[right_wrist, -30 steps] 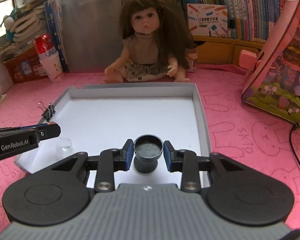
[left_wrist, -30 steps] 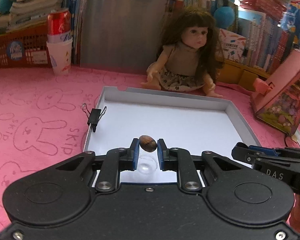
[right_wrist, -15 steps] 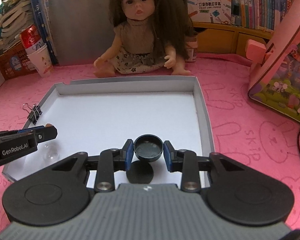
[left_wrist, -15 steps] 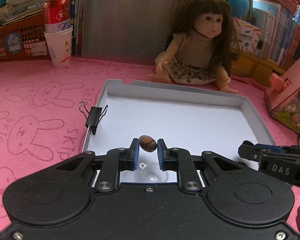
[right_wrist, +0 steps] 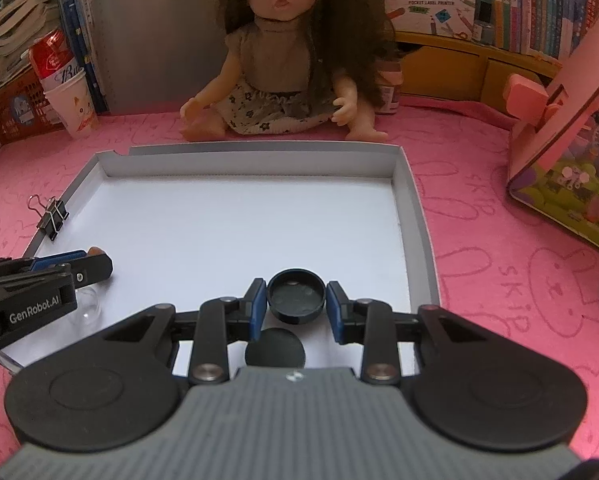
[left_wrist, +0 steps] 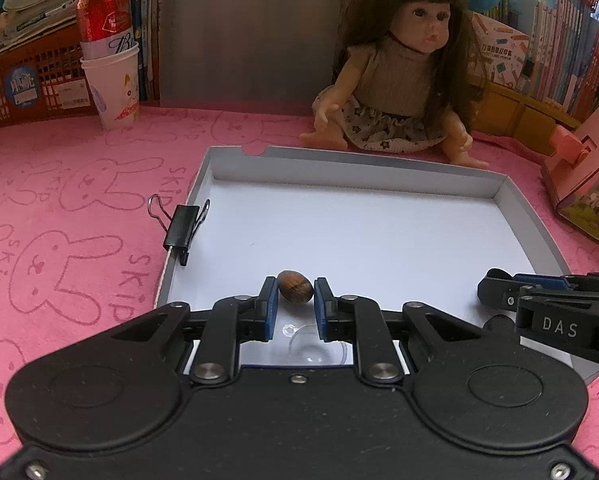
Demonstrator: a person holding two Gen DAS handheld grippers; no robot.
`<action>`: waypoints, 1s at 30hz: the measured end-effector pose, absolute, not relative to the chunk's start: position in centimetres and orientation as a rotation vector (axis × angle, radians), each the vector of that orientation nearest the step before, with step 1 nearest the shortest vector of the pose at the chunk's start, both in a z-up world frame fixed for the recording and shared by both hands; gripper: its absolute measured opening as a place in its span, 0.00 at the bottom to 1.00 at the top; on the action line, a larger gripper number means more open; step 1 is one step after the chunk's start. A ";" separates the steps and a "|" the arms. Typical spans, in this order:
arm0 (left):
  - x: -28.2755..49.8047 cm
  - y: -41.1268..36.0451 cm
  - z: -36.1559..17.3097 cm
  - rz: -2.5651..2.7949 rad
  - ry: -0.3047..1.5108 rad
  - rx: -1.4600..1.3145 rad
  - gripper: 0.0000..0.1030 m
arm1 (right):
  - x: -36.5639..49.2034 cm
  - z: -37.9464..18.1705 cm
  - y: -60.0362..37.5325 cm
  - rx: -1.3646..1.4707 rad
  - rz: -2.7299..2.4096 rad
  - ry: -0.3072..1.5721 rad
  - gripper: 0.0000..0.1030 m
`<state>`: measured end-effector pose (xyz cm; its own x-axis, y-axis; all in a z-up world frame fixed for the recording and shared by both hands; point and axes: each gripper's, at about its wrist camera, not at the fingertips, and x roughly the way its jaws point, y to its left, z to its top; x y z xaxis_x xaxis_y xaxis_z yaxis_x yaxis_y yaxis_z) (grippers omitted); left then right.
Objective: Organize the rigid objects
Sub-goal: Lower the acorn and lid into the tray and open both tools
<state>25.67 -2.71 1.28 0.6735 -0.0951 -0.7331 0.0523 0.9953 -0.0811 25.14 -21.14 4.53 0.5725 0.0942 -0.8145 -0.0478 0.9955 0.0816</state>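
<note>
Pink cloth (left_wrist: 71,184) printed with rabbits covers the table; books and a grey panel stand behind.

- Tray (left_wrist: 451,174): shallow, white floor, grey walls, lying flat in the middle of the cloth.
- Binder clip (left_wrist: 181,226): black, clamped on the tray's left wall.
- Doll (right_wrist: 283,60): long brown hair, seated just behind the tray's far wall.
- Paper cup (left_wrist: 113,86): white, back left, with a red can (left_wrist: 103,18) standing in it.
- Pink box (right_wrist: 571,152): right of the tray, leaning.
- Left gripper (left_wrist: 296,298): above the tray's near left part, jaws pinching a small brown nut (left_wrist: 295,286) between the blue pads.
- Clear dome (left_wrist: 315,350): small, transparent, on the tray floor right below the left gripper.
- Right gripper (right_wrist: 296,300): above the tray's near right part, jaws clamped on a black cap (right_wrist: 296,294), hollow side facing the camera.
- Dark round shape (right_wrist: 274,348): on the tray floor under the cap; shadow or disc, cannot tell.
</note>
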 end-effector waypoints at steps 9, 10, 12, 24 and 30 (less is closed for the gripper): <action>25.7 -2.7 1.0 -0.081 0.828 -0.049 0.17 | 25.3 4.2 -21.1 0.051 0.082 0.969 0.37; 25.7 -2.7 1.0 -0.080 0.826 -0.047 0.17 | 25.3 4.2 -21.1 0.049 0.082 0.969 0.37; 25.7 -2.8 1.0 -0.079 0.825 -0.046 0.17 | 25.3 4.2 -21.1 0.048 0.082 0.968 0.37; 24.8 -2.6 2.1 -0.092 0.793 -0.055 0.33 | 24.6 4.8 -21.1 0.050 0.097 0.944 0.54; 23.6 -2.6 3.3 -0.097 0.753 -0.033 0.42 | 23.6 5.7 -21.2 0.036 0.106 0.912 0.63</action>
